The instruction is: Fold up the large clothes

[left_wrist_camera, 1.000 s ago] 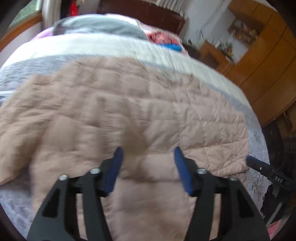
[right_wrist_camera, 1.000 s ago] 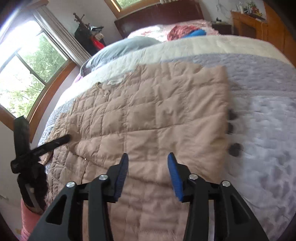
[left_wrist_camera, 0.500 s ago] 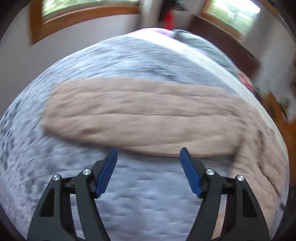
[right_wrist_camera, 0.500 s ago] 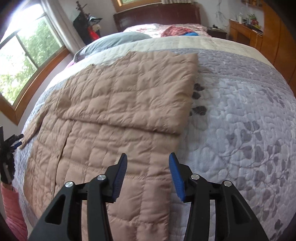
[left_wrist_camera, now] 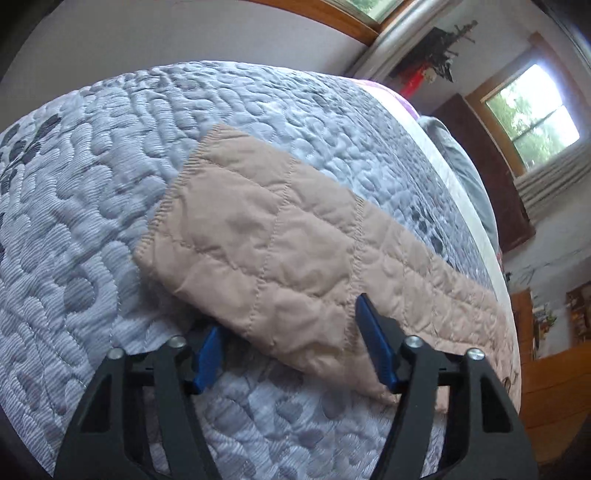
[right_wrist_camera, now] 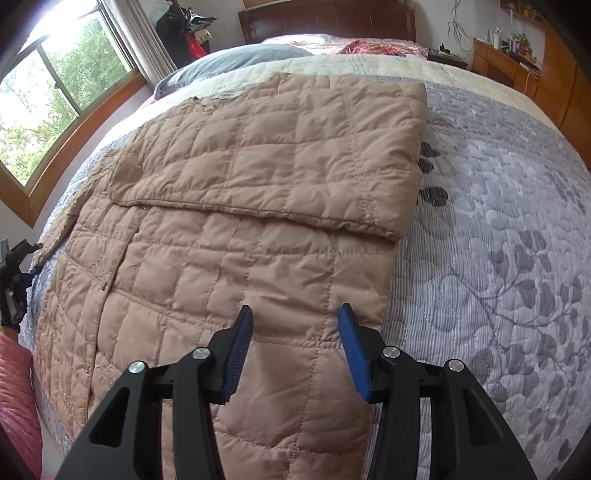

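Note:
A tan quilted jacket (right_wrist_camera: pixel 258 266) lies spread on the grey patterned bedspread (right_wrist_camera: pixel 498 221), its right side folded across the upper body (right_wrist_camera: pixel 295 147). Its other sleeve (left_wrist_camera: pixel 266 251) stretches out flat over the bedspread (left_wrist_camera: pixel 110 147) in the left wrist view. My left gripper (left_wrist_camera: pixel 291 343) straddles that sleeve's near edge. Its jaws are closing with the sleeve between the blue pads, and no pinch shows. It also appears at the far left of the right wrist view as the left gripper (right_wrist_camera: pixel 14 280). My right gripper (right_wrist_camera: pixel 295 343) hovers open over the jacket's lower part with nothing gripped.
A grey pillow (right_wrist_camera: pixel 240 59) and a dark headboard (right_wrist_camera: pixel 325 18) are at the bed's far end. Windows (right_wrist_camera: pixel 55 92) line the left wall and wooden cabinets (right_wrist_camera: pixel 517 62) the right. A pink cloth (right_wrist_camera: pixel 14 406) shows at the lower left edge.
My left gripper swung from above the jacket's body out to the left sleeve and rolled; its jaws widened, then narrowed around the sleeve. My right gripper drew back slightly toward the hem.

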{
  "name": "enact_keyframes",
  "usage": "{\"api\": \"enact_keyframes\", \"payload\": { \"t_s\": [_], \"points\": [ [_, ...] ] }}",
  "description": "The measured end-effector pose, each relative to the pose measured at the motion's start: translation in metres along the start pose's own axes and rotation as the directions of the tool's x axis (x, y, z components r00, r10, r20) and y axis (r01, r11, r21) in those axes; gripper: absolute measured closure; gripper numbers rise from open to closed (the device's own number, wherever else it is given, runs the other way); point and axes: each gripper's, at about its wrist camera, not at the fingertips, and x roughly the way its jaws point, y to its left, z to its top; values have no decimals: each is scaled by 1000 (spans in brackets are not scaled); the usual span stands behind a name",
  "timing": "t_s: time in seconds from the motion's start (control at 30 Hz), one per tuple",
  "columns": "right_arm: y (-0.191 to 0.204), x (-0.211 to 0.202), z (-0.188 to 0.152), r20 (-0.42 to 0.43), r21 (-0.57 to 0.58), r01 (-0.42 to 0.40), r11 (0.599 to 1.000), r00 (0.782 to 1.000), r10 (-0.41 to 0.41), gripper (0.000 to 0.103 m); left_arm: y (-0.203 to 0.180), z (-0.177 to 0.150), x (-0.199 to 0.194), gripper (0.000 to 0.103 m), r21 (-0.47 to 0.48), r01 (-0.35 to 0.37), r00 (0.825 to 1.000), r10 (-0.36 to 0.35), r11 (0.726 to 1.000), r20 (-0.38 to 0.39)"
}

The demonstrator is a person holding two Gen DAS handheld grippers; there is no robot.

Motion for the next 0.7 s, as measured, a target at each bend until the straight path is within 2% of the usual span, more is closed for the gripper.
{"api": "enact_keyframes", "payload": {
  "t_s": [0.03,0.07,0.13,0.23,0.33,0.5,0.6,0.7],
  "points": [
    [0,1,0,-2,-1,2,1000,1000,-2,54,2,1,0,61,-3,-15,1000,15,1000,6],
    [0,2,-1,-3,-2,4,1000,1000,-4,54,4,1,0,65,-7,-33,999,33,999,15],
    [1,4,-1,-5,-5,8,1000,1000,-8,54,9,1,0,76,-21,-26,999,26,999,23],
    [1,6,-2,-10,-4,8,1000,1000,-8,53,15,1,0,83,-24,-15,1000,16,1000,27],
    [1,8,-2,-12,-4,6,1000,1000,-6,53,16,-2,0,88,-2,-22,999,23,1000,35],
    [0,13,-3,-10,2,-6,1000,1000,6,50,14,-1,4,91,10,-30,999,30,1000,41],
    [0,12,-3,-6,0,-4,1000,1000,4,50,12,1,2,99,-10,-19,999,20,1000,49],
    [-1,7,-4,8,9,-19,1000,1000,19,50,2,3,-9,100,-5,-1,996,1,1000,95]
  ]
}}
